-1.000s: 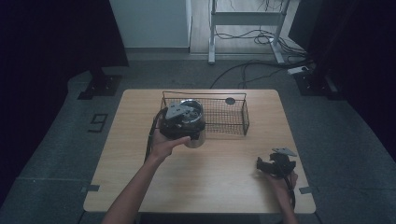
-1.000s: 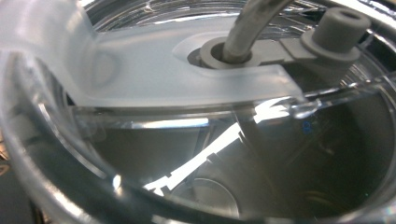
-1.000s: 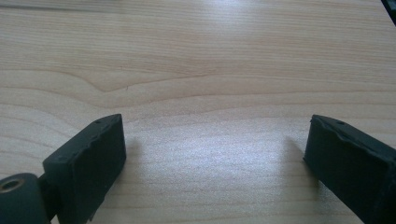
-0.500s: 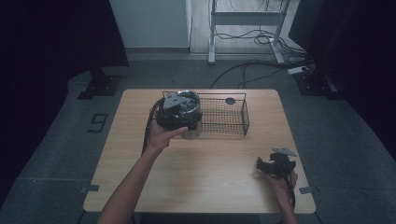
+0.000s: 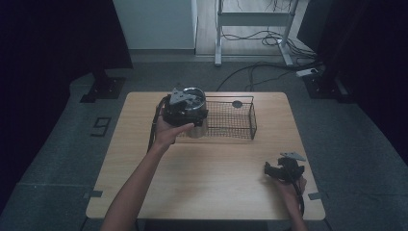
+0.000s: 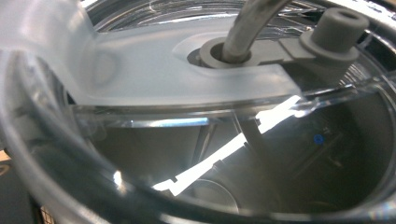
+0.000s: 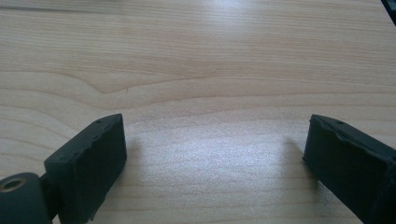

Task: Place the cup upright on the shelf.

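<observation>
The left gripper [image 5: 185, 111] hangs over the left end of a wire basket [image 5: 243, 126] at the table's far side, its camera pressed against a steel tumbler [image 5: 197, 126] with a clear lid [image 6: 187, 88] and straw [image 6: 247, 28]; whether its jaws clamp the tumbler cannot be told. The right gripper [image 5: 284, 169] rests at the near right, jaws apart over bare table [image 7: 196, 60], well away. The tumbler stands upright, nearer the left hand [image 5: 168, 134].

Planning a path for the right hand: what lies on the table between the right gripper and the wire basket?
Bare wood, in the high view: nothing lies between the right gripper and the wire basket. Its own view shows plain tabletop ahead of open jaws.
</observation>
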### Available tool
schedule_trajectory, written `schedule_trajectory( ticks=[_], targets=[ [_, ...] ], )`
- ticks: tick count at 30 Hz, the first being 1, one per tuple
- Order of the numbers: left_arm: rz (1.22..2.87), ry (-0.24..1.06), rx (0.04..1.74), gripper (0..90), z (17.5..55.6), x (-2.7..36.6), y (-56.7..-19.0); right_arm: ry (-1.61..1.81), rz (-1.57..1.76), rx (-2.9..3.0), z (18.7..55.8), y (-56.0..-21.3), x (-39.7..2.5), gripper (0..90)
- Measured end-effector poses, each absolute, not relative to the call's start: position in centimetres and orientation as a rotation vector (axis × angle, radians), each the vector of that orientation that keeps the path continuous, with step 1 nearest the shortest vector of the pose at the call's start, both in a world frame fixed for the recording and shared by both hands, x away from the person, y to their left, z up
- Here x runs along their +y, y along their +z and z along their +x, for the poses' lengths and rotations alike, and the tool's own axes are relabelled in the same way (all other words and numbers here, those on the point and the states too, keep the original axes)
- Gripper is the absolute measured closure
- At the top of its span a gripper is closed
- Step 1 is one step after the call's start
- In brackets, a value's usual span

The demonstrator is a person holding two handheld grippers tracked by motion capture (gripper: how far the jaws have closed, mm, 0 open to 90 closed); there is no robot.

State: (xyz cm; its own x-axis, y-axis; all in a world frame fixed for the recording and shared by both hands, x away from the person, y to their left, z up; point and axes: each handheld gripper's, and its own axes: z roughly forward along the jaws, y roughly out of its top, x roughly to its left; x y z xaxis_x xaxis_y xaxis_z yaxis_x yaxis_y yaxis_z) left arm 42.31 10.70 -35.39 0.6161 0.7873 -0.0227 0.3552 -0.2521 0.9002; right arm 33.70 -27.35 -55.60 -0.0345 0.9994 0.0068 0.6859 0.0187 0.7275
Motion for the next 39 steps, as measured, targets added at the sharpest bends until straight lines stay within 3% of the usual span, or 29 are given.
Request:
schedule_trajectory(
  ticks=[39],
  targets=[
    [1.852, 0.587, 1.044, 4.1, 51.2, 11.2, -38.0, 0.774, 1.717, 1.773, 33.6, -55.6, -27.3, 6.8]
  ],
)
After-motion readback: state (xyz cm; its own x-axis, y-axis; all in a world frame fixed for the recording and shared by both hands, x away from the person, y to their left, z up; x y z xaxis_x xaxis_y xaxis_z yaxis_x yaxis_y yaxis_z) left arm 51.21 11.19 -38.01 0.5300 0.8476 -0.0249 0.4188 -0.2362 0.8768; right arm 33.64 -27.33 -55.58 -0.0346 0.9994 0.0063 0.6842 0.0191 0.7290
